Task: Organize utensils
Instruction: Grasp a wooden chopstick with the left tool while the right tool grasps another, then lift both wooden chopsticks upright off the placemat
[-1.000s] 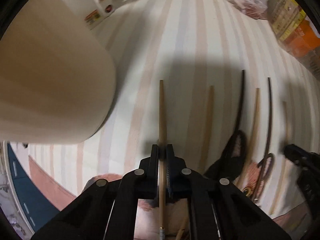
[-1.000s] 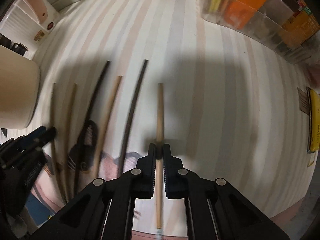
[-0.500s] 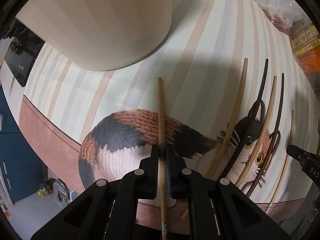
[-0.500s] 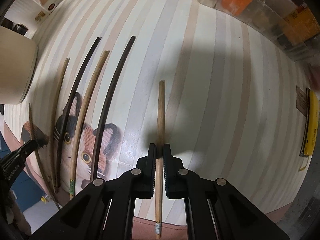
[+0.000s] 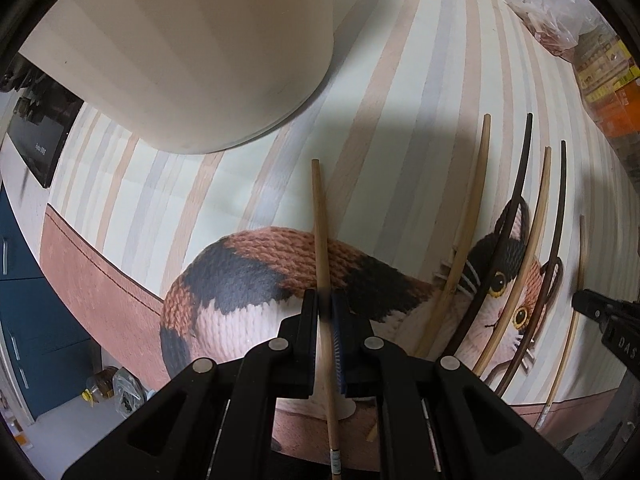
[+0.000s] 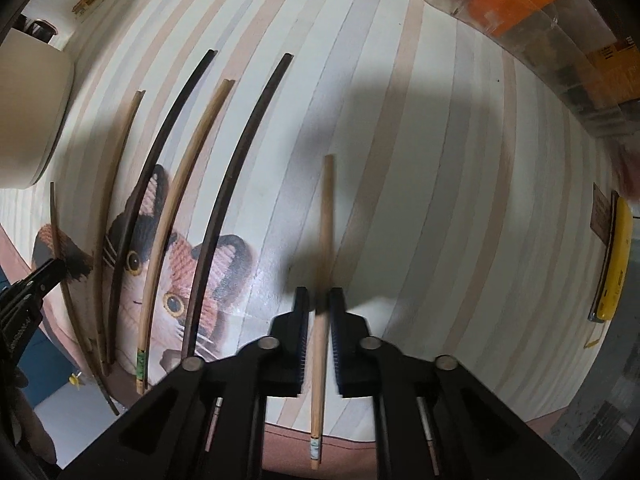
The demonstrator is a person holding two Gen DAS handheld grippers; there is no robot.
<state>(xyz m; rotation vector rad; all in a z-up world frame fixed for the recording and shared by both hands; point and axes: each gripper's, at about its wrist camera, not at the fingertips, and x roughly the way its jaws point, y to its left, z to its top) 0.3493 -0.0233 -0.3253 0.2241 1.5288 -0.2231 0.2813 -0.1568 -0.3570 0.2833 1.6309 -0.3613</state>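
My left gripper [image 5: 325, 300] is shut on a light wooden chopstick [image 5: 320, 232] and holds it above the cat-print mat [image 5: 248, 280], pointing toward the big cream cylindrical holder [image 5: 192, 48]. My right gripper [image 6: 319, 300] is shut on another light wooden chopstick [image 6: 325, 224], lifted over the striped mat [image 6: 440, 200]. Several more chopsticks lie in a row on the mat: light ones [image 6: 188, 184] and dark ones [image 6: 236, 176]. They also show in the left wrist view [image 5: 468, 232]. The holder shows at the left edge of the right wrist view [image 6: 28, 112].
A clear bin with orange packages [image 6: 532, 16] stands at the back right. A yellow tool [image 6: 616, 260] lies at the right edge. A plastic bag [image 5: 560, 20] lies at the back. The mat's front edge [image 5: 88, 264] drops to a floor with blue cabinets [image 5: 28, 320].
Both grippers have lifted and pulled back with their chopsticks. The left one has swung so the holder now sits ahead of it and the cat print is in view.
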